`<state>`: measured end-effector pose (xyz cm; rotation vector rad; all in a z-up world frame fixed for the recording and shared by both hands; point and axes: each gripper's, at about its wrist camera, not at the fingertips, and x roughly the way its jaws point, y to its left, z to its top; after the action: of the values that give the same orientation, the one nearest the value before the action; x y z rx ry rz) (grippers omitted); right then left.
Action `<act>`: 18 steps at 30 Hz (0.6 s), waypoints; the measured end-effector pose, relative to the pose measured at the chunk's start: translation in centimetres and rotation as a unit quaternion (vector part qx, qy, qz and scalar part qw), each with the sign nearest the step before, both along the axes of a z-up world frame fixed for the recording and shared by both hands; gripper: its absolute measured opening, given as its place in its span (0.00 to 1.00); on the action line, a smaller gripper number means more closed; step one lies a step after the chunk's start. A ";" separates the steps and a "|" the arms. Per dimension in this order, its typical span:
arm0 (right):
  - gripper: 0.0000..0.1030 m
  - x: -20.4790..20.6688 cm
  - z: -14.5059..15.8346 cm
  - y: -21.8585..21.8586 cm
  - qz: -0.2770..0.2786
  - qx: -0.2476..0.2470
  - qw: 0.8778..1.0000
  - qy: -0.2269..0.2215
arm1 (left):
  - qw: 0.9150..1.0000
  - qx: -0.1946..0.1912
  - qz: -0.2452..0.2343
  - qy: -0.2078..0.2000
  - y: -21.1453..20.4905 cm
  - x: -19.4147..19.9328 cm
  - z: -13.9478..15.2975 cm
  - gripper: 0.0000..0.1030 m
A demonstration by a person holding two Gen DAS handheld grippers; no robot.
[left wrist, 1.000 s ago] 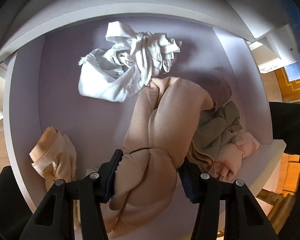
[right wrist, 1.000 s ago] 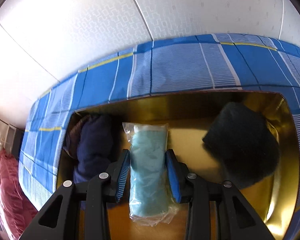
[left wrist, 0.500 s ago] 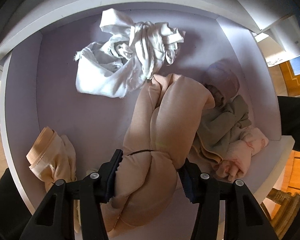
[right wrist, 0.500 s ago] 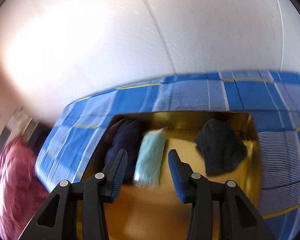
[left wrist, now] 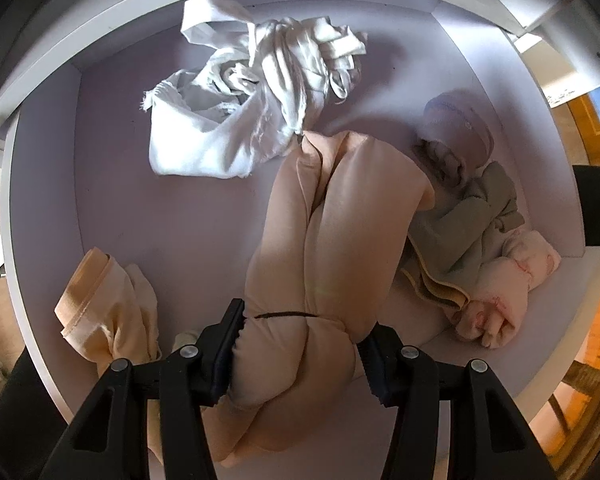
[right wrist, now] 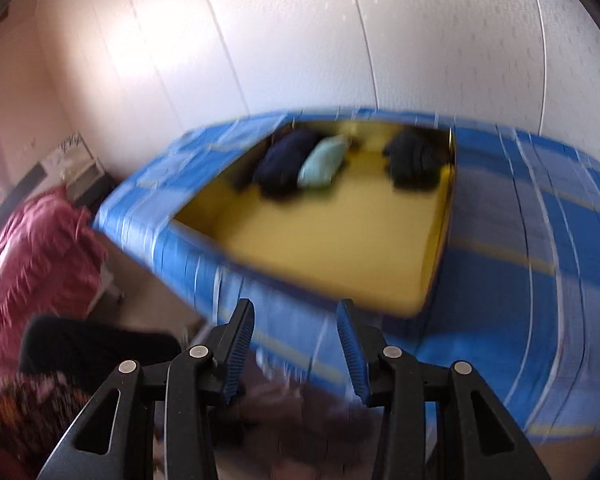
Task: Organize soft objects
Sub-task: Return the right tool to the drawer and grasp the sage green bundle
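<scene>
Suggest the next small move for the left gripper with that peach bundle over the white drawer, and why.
Probably lower a little further and open. The left gripper is clamped on the peach bundle, whose far end already lies on the drawer floor between the white cloth and the olive and pink pile. The open right gripper holds nothing.

White bin holds garments.
</scene>
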<state>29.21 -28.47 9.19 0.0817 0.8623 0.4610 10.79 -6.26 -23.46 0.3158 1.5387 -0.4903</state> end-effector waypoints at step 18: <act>0.61 -2.6 -21.8 4.0 0.000 -0.130 0.949 0.288 | 1.000 0.006 0.011 -0.012 1.0 -1.3 0.7 0.52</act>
<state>26.60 -24.47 -12.60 -0.0311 1.4914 0.3200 9.52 -5.30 -22.72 0.3127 1.5213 -0.4575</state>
